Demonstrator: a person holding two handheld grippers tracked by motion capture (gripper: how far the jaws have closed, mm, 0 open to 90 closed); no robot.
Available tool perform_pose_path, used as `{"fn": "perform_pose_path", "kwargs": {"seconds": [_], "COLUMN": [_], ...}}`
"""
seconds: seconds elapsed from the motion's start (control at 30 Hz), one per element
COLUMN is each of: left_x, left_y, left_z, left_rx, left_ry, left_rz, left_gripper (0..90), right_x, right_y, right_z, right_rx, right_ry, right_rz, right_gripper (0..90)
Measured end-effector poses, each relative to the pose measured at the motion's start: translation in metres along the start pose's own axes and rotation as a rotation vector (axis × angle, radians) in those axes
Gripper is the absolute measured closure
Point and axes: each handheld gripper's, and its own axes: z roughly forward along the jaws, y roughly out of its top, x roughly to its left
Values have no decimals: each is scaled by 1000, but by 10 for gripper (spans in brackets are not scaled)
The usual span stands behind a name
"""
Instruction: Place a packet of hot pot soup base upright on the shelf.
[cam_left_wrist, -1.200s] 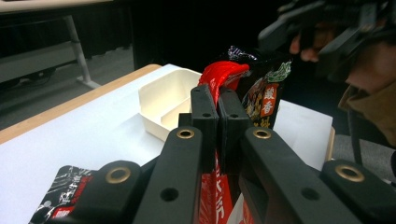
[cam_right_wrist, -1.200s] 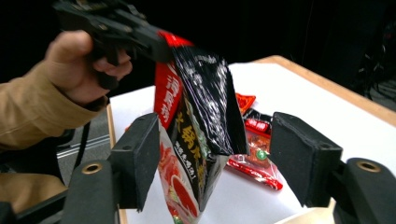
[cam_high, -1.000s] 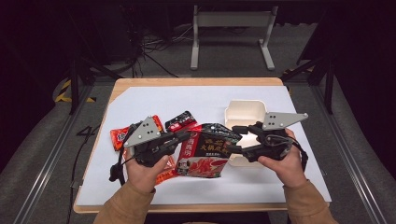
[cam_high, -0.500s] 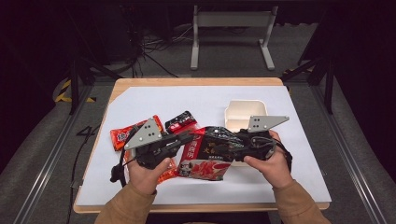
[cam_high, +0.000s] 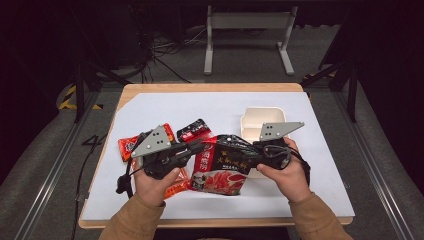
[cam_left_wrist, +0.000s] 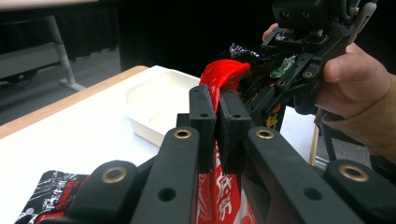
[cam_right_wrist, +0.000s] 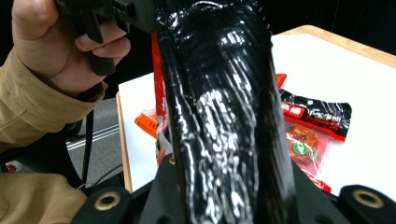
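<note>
While left gripper (cam_left_wrist: 217, 126) pinches red-black bag (cam_high: 222, 162), right gripper (cam_high: 250, 150) just clamped opposite edge.

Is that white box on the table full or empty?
Empty, as far as shows. In the left gripper view the white box has a bare pale floor; its near end is hidden behind the big snack bag in the high view.

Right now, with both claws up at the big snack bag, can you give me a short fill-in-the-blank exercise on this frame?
1. The left claw is shut on the ____ edge of the large snack bag.
2. The right claw grips the bag's crinkled ____ side.
3. Behind the bag, near the right hand, stands an empty ____ tray.
4. The table is covered by a ____ sheet.

Missing words: red; black; white; white
</note>
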Motion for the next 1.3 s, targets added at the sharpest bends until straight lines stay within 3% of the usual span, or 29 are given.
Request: {"fn": "perform_pose_path", "kwargs": {"seconds": [0.17,0.3,0.4,0.6,0.97,1.3], "left_x": [6,12,18,30,42,51], "left_y": [-1,-3,-4,-7,-13,-23], "left_z": [-3,-7,-13,-25,-32,-40], "left_rx": [-7,-24,-30,-22,19,35], "left_ry": [-5,-6,13,53,97,138], "left_rz": [-15,-45,-59,-76,-88,-125], "left_gripper": [807,708,623,544,501,503], "right_x": [-1,-1,-3,-10,-32,-65], "right_y": [8,20,30,50,68,76], "right_z": [0,-2,-7,-25,-47,-63], "right_rx": [12,37,44,46,45,31], "right_ry": [-11,-34,-49,-78,-133,-207], "right_rz": [-16,-42,-55,-75,-75,-57], "right_gripper": [823,826,826,825,820,823]}}
